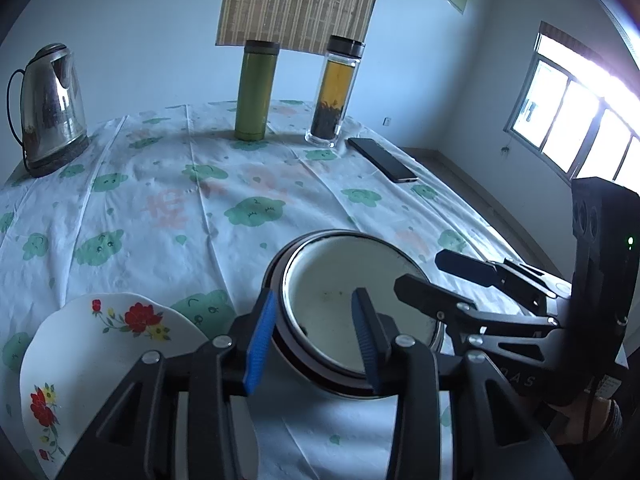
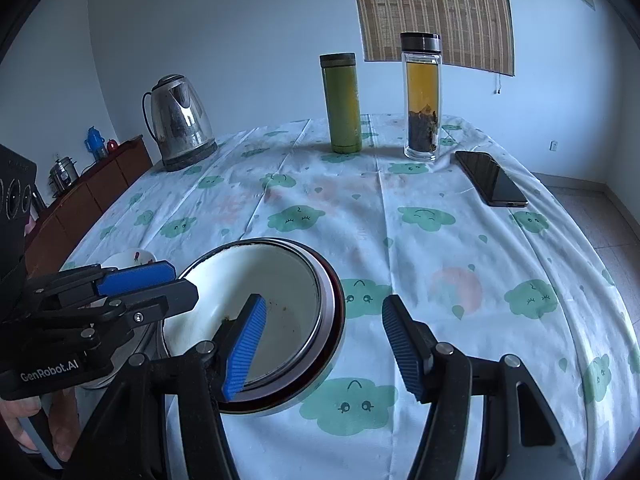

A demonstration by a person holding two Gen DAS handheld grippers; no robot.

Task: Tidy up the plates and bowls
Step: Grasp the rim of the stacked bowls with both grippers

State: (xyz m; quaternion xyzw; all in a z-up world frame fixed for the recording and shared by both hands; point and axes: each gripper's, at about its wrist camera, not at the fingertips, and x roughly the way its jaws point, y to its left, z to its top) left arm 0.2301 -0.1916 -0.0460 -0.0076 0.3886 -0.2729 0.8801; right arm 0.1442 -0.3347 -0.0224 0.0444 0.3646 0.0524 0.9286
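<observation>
Straddling the near rim of the bowl (image 1: 352, 304), my left gripper (image 1: 316, 340) has one blue pad outside the wall and one inside, and the jaws stand apart, with a gap visible on the outer side, so I read them as not pressing on it. The bowl is white inside with a metal rim and a dark outer band, and it stands on the tablecloth (image 1: 160, 200) near the table's front edge. Some brownish specks lie on its bottom.

My right gripper (image 2: 324, 344) is held with its jaws wide apart; its left pad hangs over the bowl's inside and the other over bare cloth to the right, gripping nothing.

To the left of the bowl, at the front left edge, lies a white plate (image 1: 92, 352) with red flowers, tilted up on one side.

Toward the far edge stand a green flask (image 1: 255, 90) and a glass tea bottle (image 1: 335, 92) side by side, with a dark phone (image 1: 382, 160) lying flat near the right edge. A steel kettle (image 1: 52, 108) sits at the far left corner.
</observation>
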